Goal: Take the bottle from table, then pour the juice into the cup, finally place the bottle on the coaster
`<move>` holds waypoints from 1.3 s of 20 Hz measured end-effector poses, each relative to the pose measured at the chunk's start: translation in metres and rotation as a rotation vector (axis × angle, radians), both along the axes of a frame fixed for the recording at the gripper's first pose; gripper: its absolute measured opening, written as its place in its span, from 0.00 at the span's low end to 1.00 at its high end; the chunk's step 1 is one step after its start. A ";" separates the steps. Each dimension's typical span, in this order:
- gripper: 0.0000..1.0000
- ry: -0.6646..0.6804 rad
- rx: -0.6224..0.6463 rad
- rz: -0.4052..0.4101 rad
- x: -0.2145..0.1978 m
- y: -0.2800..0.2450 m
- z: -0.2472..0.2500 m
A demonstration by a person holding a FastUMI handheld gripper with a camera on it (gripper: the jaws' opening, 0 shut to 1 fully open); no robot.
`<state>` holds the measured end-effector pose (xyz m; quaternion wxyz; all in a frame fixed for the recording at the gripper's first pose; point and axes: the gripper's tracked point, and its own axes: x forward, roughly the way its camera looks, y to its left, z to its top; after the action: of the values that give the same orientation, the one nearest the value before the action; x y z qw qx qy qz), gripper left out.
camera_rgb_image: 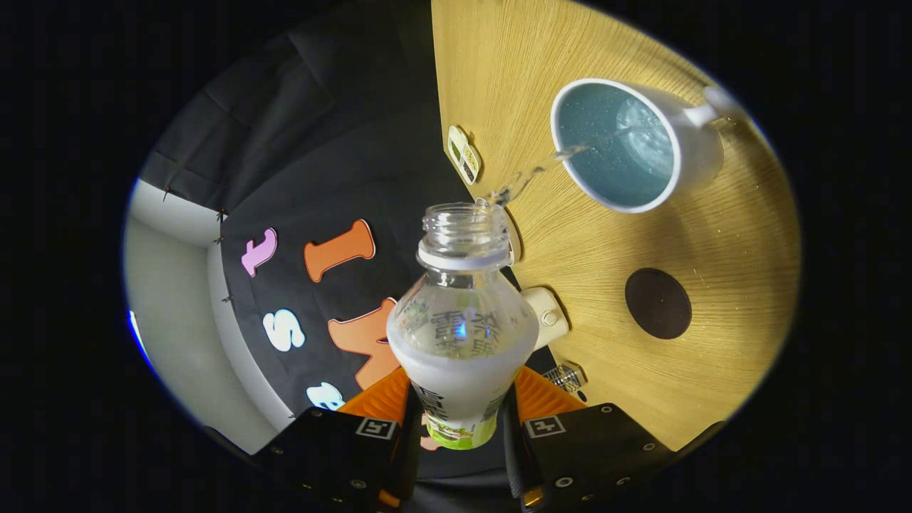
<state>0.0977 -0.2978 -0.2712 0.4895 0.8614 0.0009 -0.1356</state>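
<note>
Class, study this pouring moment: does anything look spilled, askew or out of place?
Nothing stands out. The tool is shut on the tilted bottle; its clear stream lands inside the cup. No puddle shows on the table, and the coaster is bare.

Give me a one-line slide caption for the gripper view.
Claw shut on the tilted, uncapped bottle, pouring a clear stream into the white cup; dark coaster waits on the wooden table.

The wooden table [605, 271] is carrying 1 white cup [634, 146] well beyond the fingers, 1 dark round coaster [657, 303] nearer them, and a small tag [464, 153] lying at its edge.
</note>
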 end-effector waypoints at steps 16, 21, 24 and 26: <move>0.51 -0.031 0.112 -0.047 0.000 -0.004 0.017; 0.51 -0.038 0.142 -0.072 0.002 -0.009 0.019; 0.51 -0.047 0.154 -0.081 0.004 -0.012 0.024; 0.51 -0.054 0.168 -0.089 0.001 -0.013 0.025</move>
<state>0.0991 -0.3110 -0.2466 0.4091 0.9018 -0.0391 -0.1334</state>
